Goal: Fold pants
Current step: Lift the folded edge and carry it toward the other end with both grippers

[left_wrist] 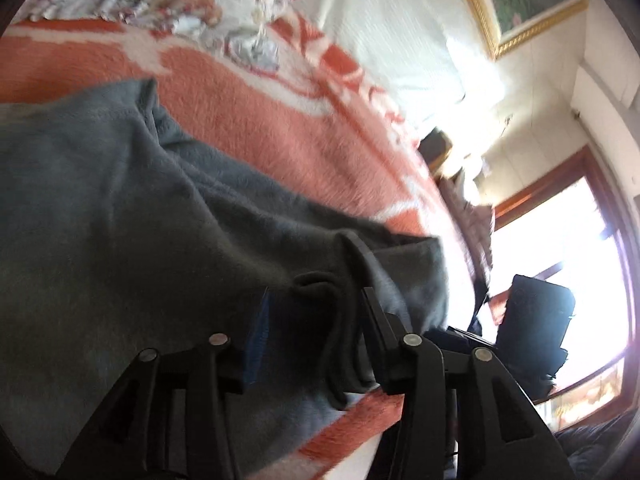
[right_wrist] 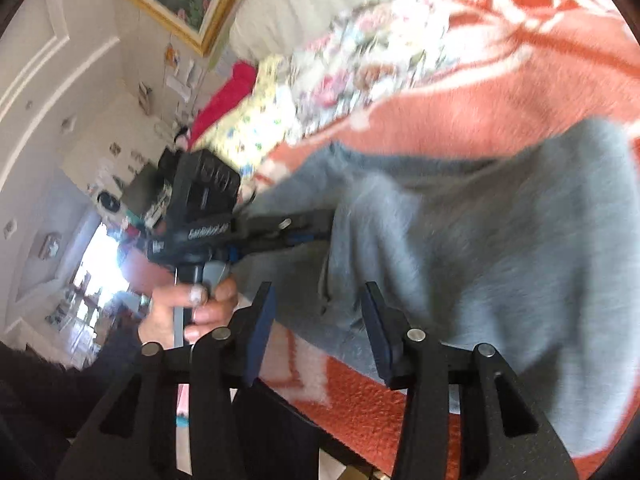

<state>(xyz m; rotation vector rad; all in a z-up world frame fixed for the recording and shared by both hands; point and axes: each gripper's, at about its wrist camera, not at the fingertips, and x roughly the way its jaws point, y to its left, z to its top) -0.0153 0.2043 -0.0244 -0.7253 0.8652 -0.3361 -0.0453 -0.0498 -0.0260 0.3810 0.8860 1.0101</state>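
Grey fleece pants [left_wrist: 120, 200] lie on an orange and white blanket [left_wrist: 260, 120] on a bed. My left gripper [left_wrist: 316, 320] has its jaws around a bunched fold of the pants and grips it. In the right wrist view the pants [right_wrist: 500, 240] spread across the blanket [right_wrist: 500, 92]. My right gripper [right_wrist: 320, 300] is open and empty, just off the pants' edge. The left gripper's body [right_wrist: 208, 208], held by a hand, reaches into the pants from the left in that view.
A floral quilt [left_wrist: 180, 0] and a white headboard [left_wrist: 400, 20] lie beyond the blanket. A gold-framed picture [left_wrist: 528, 0] hangs on the wall. A bright window [left_wrist: 560, 260] is at right. The bed's edge [right_wrist: 360, 412] is near my right gripper.
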